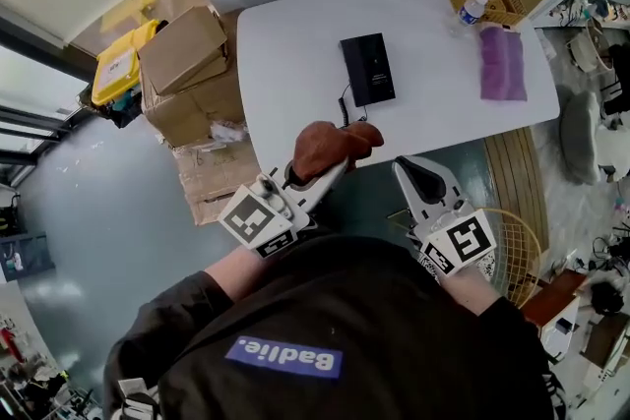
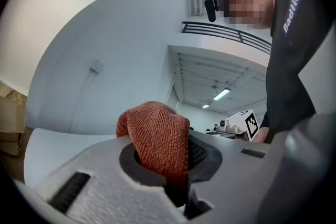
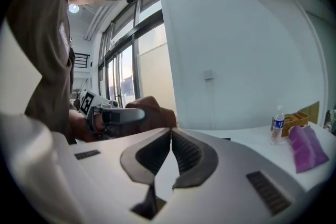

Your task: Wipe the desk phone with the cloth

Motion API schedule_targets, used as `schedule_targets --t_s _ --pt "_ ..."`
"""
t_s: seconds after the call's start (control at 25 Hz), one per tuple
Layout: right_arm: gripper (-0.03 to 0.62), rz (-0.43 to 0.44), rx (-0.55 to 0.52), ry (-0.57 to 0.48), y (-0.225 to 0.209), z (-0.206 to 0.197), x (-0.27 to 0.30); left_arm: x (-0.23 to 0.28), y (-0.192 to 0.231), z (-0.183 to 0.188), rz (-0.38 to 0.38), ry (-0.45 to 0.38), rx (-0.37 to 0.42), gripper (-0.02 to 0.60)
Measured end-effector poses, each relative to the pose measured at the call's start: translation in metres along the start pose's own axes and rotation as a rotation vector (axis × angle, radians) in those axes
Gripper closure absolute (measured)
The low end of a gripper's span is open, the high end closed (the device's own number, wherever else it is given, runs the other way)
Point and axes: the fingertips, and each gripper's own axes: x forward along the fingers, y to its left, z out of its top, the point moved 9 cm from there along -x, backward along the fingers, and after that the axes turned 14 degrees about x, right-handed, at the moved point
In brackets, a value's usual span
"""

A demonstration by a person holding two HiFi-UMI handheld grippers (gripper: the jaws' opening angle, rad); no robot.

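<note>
My left gripper (image 1: 333,170) pinches the rust-red cloth (image 1: 335,145) between its jaws, and the cloth is bunched up at the near edge of the white table (image 1: 295,44). My right gripper (image 1: 421,177) hangs beside it off the table, jaws pressed together on nothing. The black desk phone (image 1: 367,69) lies flat mid-table, apart from the cloth. The blue patch (image 1: 283,357) on my dark shirt reads "Badlie." — the label on the water bottle (image 1: 472,10) at the far corner is too small to read.
</note>
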Motion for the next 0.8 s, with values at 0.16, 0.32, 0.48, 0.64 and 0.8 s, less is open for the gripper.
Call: schedule_targets --t_s 0.16,0.32,0.48,0.64,0.8 --pt "0.563 -0.036 0.003 -0.012 -0.011 0.005 0.014 0.010 0.023 -0.006 -0.007 0.000 -0.005 0.538" --pt "0.563 -0.039 0.000 -0.003 -0.022 0.014 0.021 0.018 0.035 -0.006 0.004 0.009 -0.020 0.538" --pt "0.562 -0.002 0.004 0.006 -0.043 0.019 0.035 0.032 0.050 -0.007 0.032 0.024 0.002 0.538" --pt "0.563 0.065 0.007 0.020 -0.076 0.026 0.053 0.055 0.067 -0.015 0.102 0.052 0.030 0.538" --pt "0.563 0.148 -0.002 0.050 -0.119 0.037 0.072 0.083 0.085 -0.036 0.195 0.105 0.030 0.538"
